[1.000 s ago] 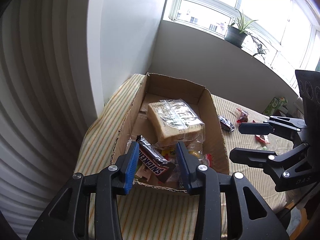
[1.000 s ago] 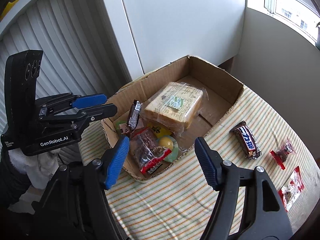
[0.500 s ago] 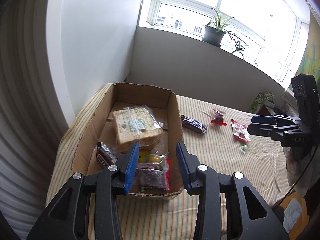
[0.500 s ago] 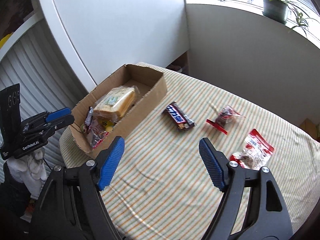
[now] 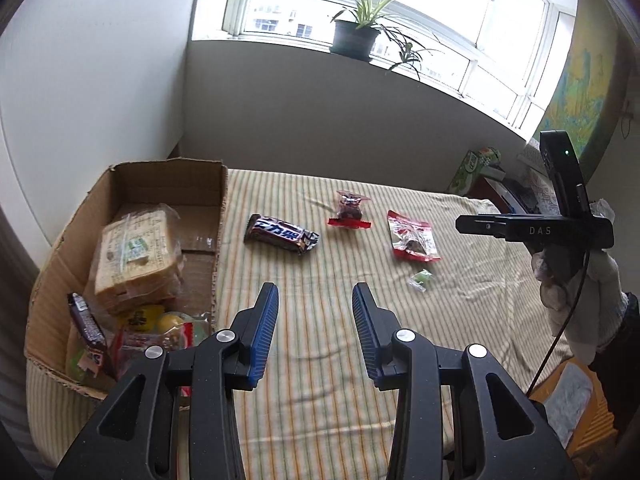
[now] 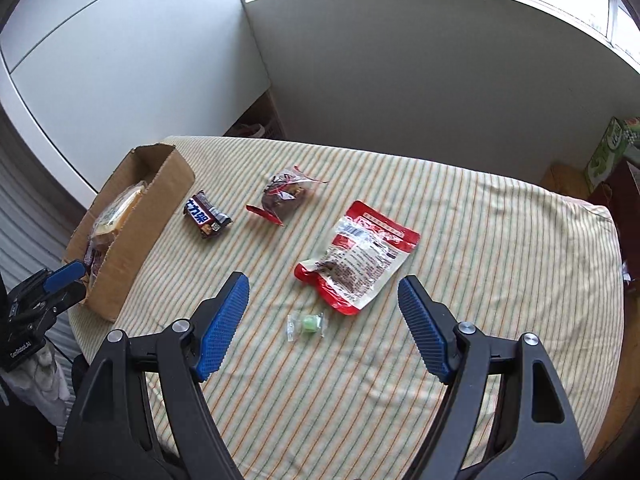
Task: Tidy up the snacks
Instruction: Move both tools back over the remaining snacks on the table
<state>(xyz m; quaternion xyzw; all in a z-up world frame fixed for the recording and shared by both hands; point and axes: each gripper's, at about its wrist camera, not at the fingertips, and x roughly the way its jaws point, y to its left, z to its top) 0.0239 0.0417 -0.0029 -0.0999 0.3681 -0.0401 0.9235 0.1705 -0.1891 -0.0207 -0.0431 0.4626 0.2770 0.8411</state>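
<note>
Snacks lie scattered on the striped desk [image 6: 480, 240] right of the box [image 5: 132, 184], so both the left gripper [image 5: 314, 332] and the right gripper [image 6: 322, 324] hover open and empty, ready to collect.

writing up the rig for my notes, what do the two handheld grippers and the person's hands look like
Both grippers, left and right, are black plastic frames with silver bolts and ribbed blue pads on the jaws. One body reads "DAS", the other "GenRobot.AI". A thin black cable hangs from the right one. The right hand wears a white knit glove and dark sleeve.
</note>
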